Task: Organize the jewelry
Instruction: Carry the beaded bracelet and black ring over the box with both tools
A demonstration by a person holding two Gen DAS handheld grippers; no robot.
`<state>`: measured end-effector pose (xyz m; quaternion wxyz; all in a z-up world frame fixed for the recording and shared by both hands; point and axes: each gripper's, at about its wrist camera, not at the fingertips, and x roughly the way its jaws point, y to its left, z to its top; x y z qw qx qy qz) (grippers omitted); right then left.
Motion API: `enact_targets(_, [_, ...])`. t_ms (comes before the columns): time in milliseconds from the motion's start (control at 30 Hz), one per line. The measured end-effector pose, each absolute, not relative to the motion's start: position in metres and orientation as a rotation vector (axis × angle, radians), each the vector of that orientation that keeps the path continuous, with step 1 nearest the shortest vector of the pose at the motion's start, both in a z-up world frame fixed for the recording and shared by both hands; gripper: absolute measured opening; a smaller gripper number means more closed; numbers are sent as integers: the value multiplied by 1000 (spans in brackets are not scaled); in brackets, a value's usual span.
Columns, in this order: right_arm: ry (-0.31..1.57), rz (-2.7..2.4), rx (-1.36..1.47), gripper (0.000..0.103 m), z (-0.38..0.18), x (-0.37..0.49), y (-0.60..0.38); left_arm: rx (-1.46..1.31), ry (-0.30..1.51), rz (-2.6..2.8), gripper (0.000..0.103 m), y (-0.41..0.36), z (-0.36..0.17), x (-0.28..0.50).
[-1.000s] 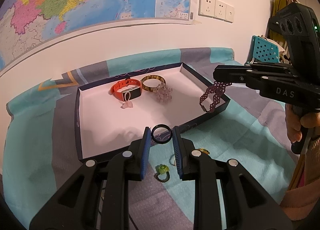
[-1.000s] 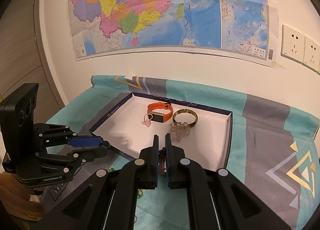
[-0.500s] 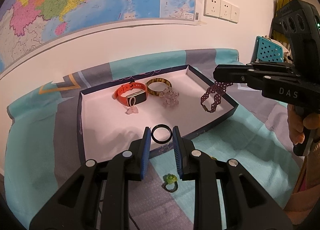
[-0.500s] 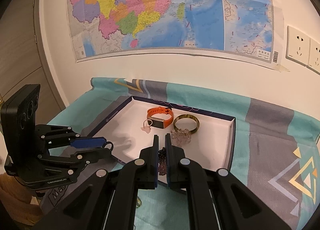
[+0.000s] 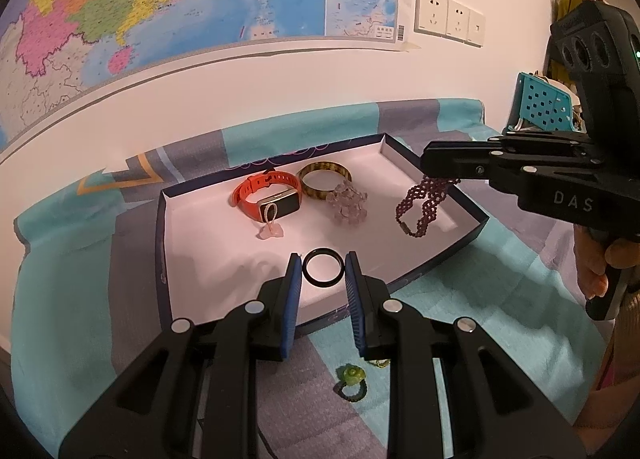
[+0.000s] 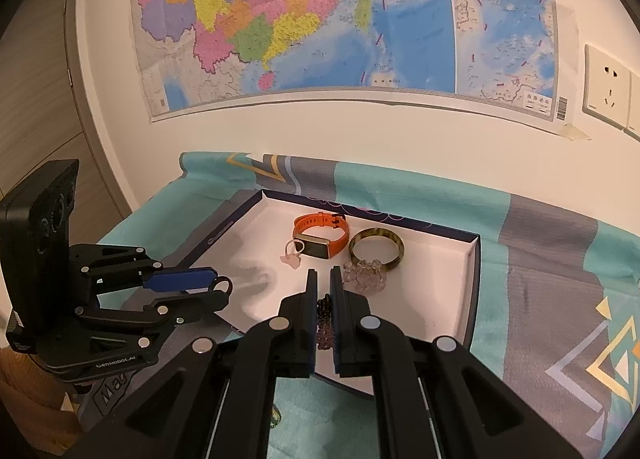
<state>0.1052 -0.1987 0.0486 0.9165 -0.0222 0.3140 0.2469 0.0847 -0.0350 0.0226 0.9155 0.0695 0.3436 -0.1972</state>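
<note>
Left gripper (image 5: 323, 274), bottom centre of the left wrist view, is clamped on a black ring (image 5: 323, 273), which faces the camera with its hole open to view, held above the near edge of the tray (image 5: 478, 227). Below it, a green ring (image 5: 352, 381) lies on the bench cloth (image 5: 60, 299), outside the tray. Right gripper (image 6: 324, 313) is pinched tight on a dark beaded bracelet (image 5: 420, 203), which hangs down over the right side of the tray, long axis roughly vertical, clasp end lowest. Risks: the ring's thin rim gives the pads little hold, so it could twist out and roll off the cloth; the dangling bracelet could snag the tray wall or swing into the clear bead cluster (image 5: 347, 206). Farther back sit an orange band (image 5: 266, 195) and an amber bangle (image 5: 325, 179).
</note>
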Motion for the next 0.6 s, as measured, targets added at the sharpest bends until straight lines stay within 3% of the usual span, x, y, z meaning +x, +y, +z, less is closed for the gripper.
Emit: enact_targets(600, [667,518,-35,5,40,120,-192,134,720,-402,22,-36,19,97])
